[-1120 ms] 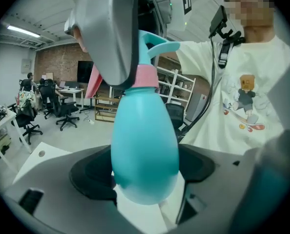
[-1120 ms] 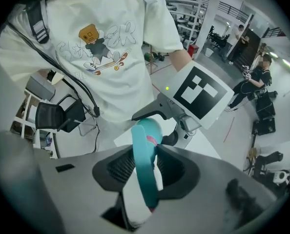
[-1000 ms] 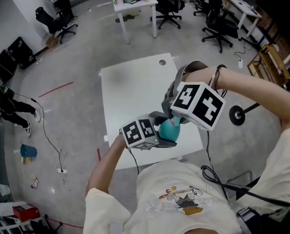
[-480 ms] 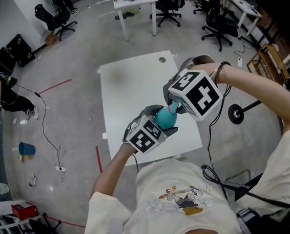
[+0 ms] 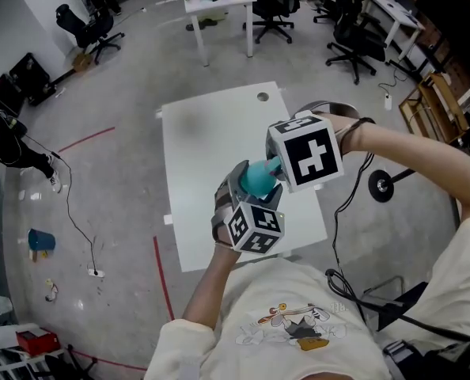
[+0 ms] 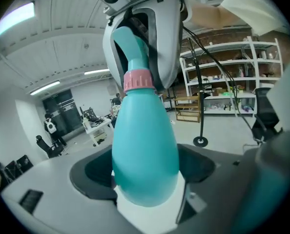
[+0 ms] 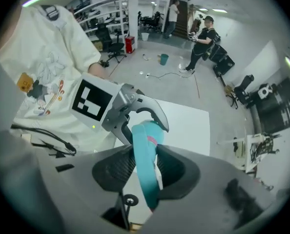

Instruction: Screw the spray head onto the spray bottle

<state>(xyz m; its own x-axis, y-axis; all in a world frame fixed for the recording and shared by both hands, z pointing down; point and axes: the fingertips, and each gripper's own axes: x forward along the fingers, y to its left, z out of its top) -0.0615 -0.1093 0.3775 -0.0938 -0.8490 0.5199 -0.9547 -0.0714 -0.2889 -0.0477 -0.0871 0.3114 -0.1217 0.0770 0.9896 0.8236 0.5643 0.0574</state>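
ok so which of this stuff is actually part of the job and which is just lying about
In the job:
- spray bottle, held in the left gripper
- spray head with pink collar, clamped in the right gripper

Lying about:
- white table below
- far desk
- office chairs
- blue bucket on the floor
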